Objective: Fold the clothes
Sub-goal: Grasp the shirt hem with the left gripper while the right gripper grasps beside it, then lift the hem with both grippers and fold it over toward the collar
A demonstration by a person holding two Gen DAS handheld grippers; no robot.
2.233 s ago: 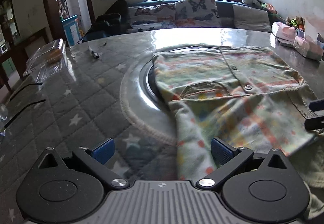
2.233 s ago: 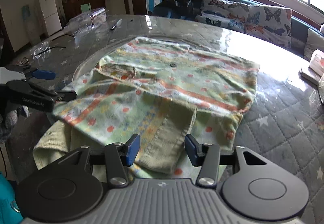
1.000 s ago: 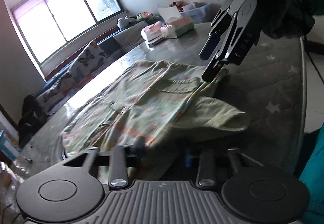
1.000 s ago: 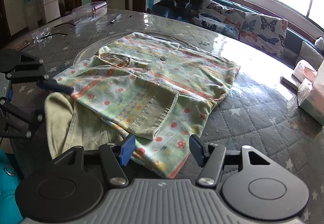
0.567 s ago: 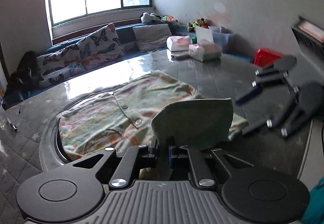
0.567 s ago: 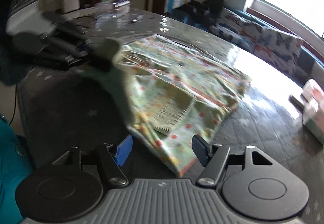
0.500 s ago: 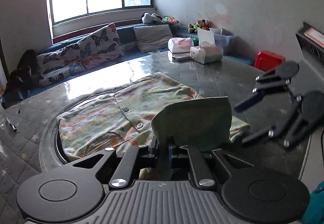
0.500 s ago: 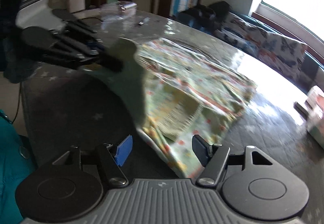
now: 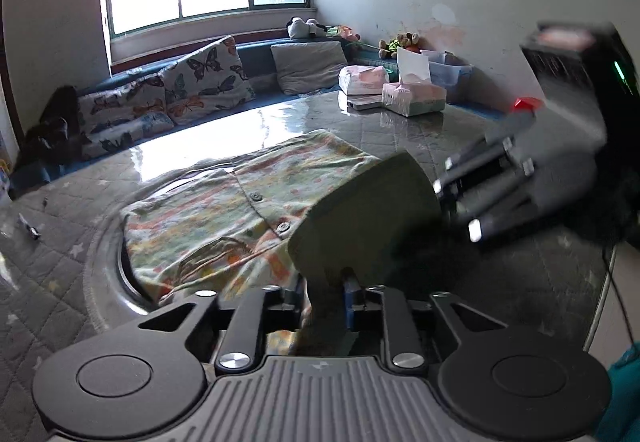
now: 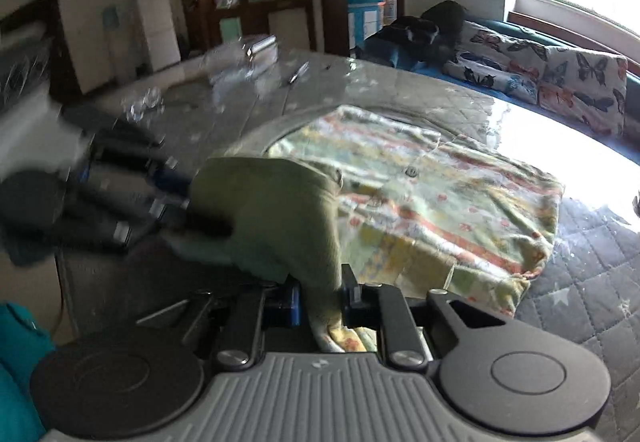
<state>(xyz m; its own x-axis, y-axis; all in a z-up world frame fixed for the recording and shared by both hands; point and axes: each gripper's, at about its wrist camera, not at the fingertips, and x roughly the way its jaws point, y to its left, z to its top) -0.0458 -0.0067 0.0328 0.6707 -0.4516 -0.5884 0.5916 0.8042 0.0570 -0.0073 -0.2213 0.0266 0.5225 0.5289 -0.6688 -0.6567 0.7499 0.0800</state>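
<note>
On the left of the left wrist view, the round table covered in grey quilted star-print cloth under a glossy clear sheet (image 9: 60, 282) carries a pale green child's cardigan printed with orange and yellow stripes and dots (image 9: 208, 218), which lies buttoned and flat over the table's middle. Its near hem, showing the plain olive-green lining (image 9: 372, 218), is raised off the table as a hanging flap. The left gripper (image 9: 324, 300) has its fingers narrow, with one lower corner of that flap between them; they have just been opening somewhat, so the hold looks slack, though the cloth sits between the blue pads. Further right in the same view, the right gripper (image 9: 444, 198) appears blurred at the flap's other edge. In the right wrist view its fingers have just been closing and now stand narrow, pinching a bunch of the hem with printed fabric peeking out beneath. Judging from this, the step in hand is carrying the hem over towards the collar. The main risk is that the left corner slips out of loosened fingers, which would make the fold skew. Uneven travel of the two hands could also drag the whole cardigan across the slick sheet or crease the layer underneath.
</note>
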